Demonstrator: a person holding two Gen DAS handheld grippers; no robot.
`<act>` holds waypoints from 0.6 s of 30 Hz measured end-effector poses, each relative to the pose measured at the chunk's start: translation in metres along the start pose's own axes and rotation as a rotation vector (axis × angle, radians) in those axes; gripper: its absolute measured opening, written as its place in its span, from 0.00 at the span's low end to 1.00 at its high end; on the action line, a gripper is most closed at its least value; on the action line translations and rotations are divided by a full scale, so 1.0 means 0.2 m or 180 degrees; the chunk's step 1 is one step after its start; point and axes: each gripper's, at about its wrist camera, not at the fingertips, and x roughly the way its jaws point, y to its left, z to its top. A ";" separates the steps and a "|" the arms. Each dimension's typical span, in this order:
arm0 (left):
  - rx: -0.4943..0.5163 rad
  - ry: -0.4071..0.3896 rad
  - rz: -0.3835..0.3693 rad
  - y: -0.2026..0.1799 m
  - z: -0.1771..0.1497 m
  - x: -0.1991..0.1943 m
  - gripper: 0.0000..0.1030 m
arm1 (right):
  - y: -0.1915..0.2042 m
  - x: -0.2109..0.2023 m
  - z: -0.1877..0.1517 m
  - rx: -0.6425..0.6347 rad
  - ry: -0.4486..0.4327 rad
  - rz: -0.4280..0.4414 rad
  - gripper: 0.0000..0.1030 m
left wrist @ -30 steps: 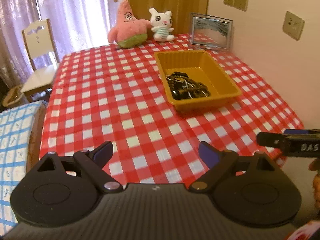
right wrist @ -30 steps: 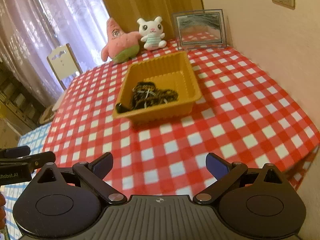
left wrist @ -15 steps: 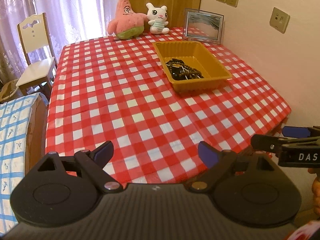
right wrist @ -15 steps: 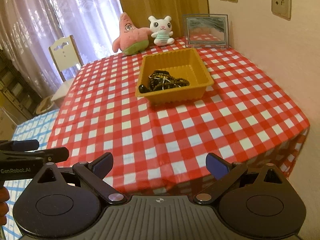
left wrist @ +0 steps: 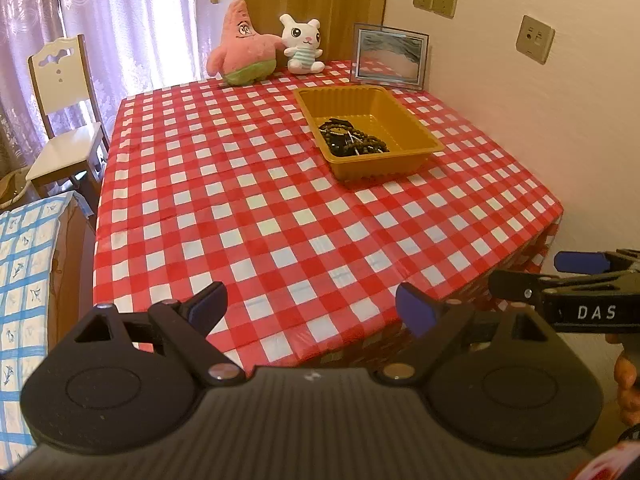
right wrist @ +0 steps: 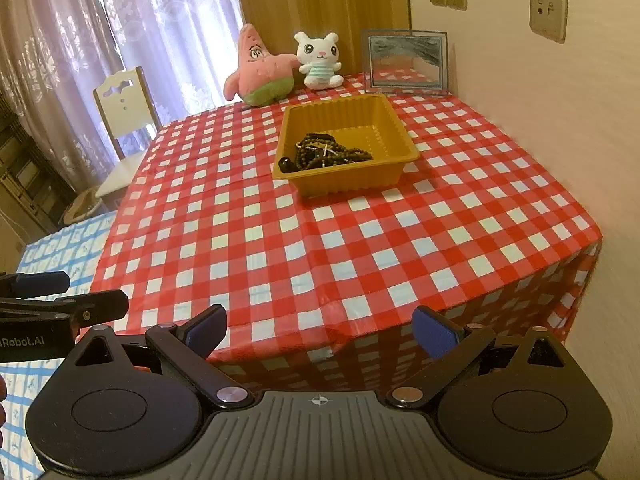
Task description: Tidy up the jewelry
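The left tongs (left wrist: pixel 311 307) were spread open and held nothing, hanging before the near edge of the bench (left wrist: pixel 248 216). The right tongs (right wrist: pixel 320 330) were open and empty as well, just beside the left ones. Well apart from both, on the red checked cloth toward the far right side, stood a yellow tray (right wrist: pixel 394 118). The jewelry (right wrist: pixel 328 153), dark bead strings in a heap, lay in its near part. Behind it stood a pink star plush (left wrist: pixel 242 46), a white rabbit plush (left wrist: pixel 301 46) and a framed picture (left wrist: pixel 390 58)
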 end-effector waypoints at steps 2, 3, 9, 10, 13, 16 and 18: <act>0.0005 -0.0007 0.0005 -0.01 0.00 -0.01 0.88 | 0.00 -0.01 -0.01 -0.0004 -0.0003 0.0007 0.96; 0.0006 -0.0008 0.0007 -0.01 -0.01 -0.01 0.88 | 0.00 -0.01 -0.01 -0.0007 -0.0005 0.0007 0.96; 0.0004 -0.0002 -0.0001 -0.01 -0.01 -0.01 0.87 | 0.00 -0.01 -0.01 -0.0004 -0.0004 0.0007 0.96; 0.0004 -0.0002 0.0000 -0.01 -0.01 -0.01 0.87 | 0.00 -0.01 -0.01 -0.0004 -0.0005 0.0007 0.96; 0.0004 -0.0005 -0.0002 -0.01 -0.01 -0.01 0.88 | 0.01 -0.02 -0.01 -0.0013 -0.0004 0.0009 0.96; 0.0004 -0.0007 0.0006 -0.02 -0.01 -0.01 0.88 | 0.01 -0.02 -0.02 -0.0017 -0.0001 0.0015 0.96; 0.0006 -0.0007 0.0014 -0.03 -0.01 -0.02 0.88 | 0.01 -0.02 -0.02 -0.0013 -0.0005 0.0008 0.96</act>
